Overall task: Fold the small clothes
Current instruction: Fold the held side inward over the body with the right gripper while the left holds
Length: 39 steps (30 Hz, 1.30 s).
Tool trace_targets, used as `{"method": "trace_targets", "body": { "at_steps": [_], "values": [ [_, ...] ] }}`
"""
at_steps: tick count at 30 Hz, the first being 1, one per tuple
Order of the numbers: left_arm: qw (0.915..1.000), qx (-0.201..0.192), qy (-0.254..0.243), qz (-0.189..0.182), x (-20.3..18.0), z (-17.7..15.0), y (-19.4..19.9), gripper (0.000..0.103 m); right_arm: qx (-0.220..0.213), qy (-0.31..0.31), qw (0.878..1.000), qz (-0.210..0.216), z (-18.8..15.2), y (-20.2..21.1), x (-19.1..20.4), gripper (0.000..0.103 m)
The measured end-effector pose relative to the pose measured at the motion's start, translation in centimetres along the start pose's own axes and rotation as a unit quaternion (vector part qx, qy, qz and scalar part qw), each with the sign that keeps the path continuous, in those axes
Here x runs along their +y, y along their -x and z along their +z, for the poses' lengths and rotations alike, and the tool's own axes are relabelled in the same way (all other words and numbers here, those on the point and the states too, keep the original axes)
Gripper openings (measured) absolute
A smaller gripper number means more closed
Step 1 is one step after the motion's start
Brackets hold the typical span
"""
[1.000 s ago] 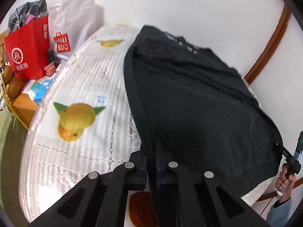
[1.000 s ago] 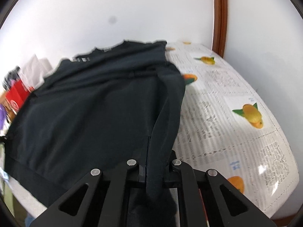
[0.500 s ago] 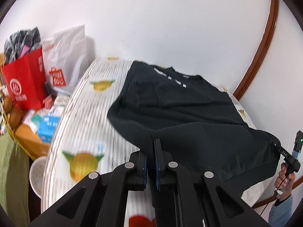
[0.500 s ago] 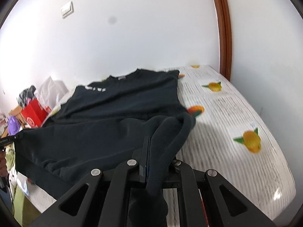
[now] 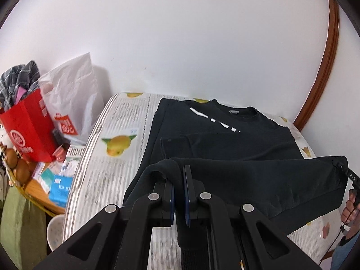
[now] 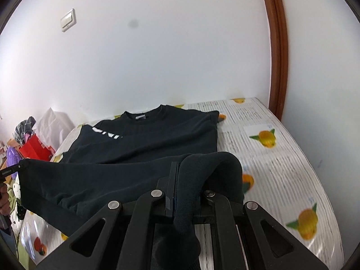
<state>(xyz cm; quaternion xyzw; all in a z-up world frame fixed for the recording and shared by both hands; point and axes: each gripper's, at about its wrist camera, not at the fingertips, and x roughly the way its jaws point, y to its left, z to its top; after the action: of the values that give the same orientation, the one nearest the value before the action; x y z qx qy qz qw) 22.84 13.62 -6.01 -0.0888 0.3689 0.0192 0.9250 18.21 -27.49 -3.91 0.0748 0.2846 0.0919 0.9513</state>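
A black sweatshirt (image 5: 225,148) with white lettering lies on the table, collar toward the wall. Its near hem is lifted off the cloth and stretched taut between both grippers. My left gripper (image 5: 179,175) is shut on the hem's left corner, fabric bunched between the blue pads. My right gripper (image 6: 177,175) is shut on the right corner, where a thick roll of black fabric (image 6: 202,168) drapes over its right finger. In the left wrist view the right gripper (image 5: 342,166) shows at the far right, a hand under it. The sweatshirt (image 6: 157,135) fills the middle of the right wrist view.
The table (image 5: 117,157) wears a white lace cloth with lemon prints. Left of it a low wooden stand holds a red bag (image 5: 27,128), a white plastic bag (image 5: 72,99) and small boxes (image 5: 58,186). A brown door frame (image 6: 276,45) stands at the right corner.
Both grippers rose and pulled back toward me with the hem in their grip. The sweatshirt's lower half lifted off the table, and more of the collar and lettering came into sight.
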Motion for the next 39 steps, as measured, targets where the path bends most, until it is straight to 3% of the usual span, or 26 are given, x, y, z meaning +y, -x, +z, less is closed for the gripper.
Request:
{"method": "trace_targets", "body": {
  "at_steps": [14,20,26,30,33,35,39],
  "values": [
    [0.9992,0.031,-0.004,0.026,0.6,3.6,-9.1,0.007,0.038,-0.045,0.998,0.022,4.0,-9.7,-2.0,0.007],
    [0.9977,0.057,0.001,0.036,1.2,3.0,-12.9,0.007,0.074,-0.055,0.996,0.001,3.4,-14.5,-3.5,0.007],
    [0.9968,0.069,-0.002,0.041,1.3,2.5,-14.2,0.01,0.104,-0.059,0.993,-0.02,2.3,-17.4,-4.3,0.009],
    [0.9966,0.065,-0.027,0.043,0.7,2.3,-13.5,0.012,0.108,-0.051,0.993,-0.021,2.2,-16.4,-4.4,0.026],
    [0.997,0.065,-0.025,0.034,1.0,1.7,-12.0,0.026,0.106,-0.013,0.994,-0.02,1.7,-13.9,-4.1,0.044],
    [0.9977,0.063,-0.013,0.022,1.7,1.2,-11.0,0.036,0.097,0.003,0.995,-0.006,1.2,-11.8,-4.4,0.044],
    [0.9982,0.059,0.005,0.006,3.5,-0.9,-8.4,0.039,0.053,0.018,0.998,-0.023,-0.2,-7.6,-6.0,0.045]
  ]
}}
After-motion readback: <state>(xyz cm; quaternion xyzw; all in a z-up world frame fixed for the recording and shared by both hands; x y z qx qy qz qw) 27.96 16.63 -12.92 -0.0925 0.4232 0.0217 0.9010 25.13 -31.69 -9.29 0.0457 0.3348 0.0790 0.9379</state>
